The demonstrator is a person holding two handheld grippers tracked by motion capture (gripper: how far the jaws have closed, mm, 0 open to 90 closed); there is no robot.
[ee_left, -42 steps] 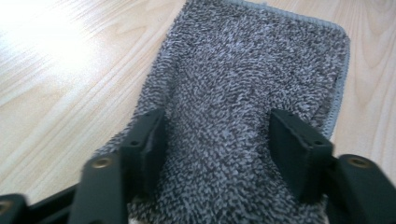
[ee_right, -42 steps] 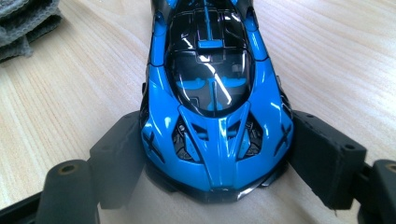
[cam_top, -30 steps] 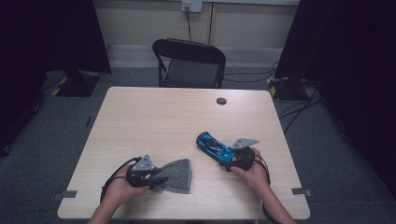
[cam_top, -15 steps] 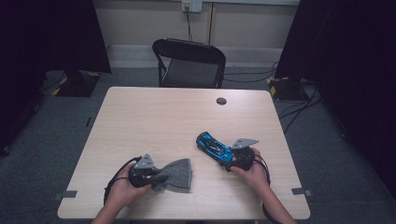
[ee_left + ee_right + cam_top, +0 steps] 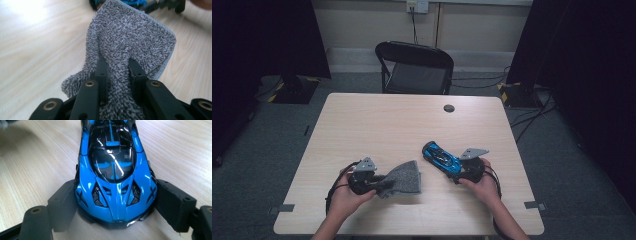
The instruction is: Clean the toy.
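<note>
A: What changed since the earlier frame?
B: The left gripper (image 5: 379,182), low and level on the counter (image 5: 377,125), has just closed, pinching the grey cloth (image 5: 404,177).
A: The right gripper (image 5: 457,172)?
B: Unmoved, clamping the blue toy car (image 5: 441,157).

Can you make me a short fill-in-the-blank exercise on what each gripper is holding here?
1. The left gripper is shut on a grey ____.
2. The right gripper clasps a toy car coloured ____.
3. Behind the table stands a black ____.

Missing words: cloth; blue; chair
</note>
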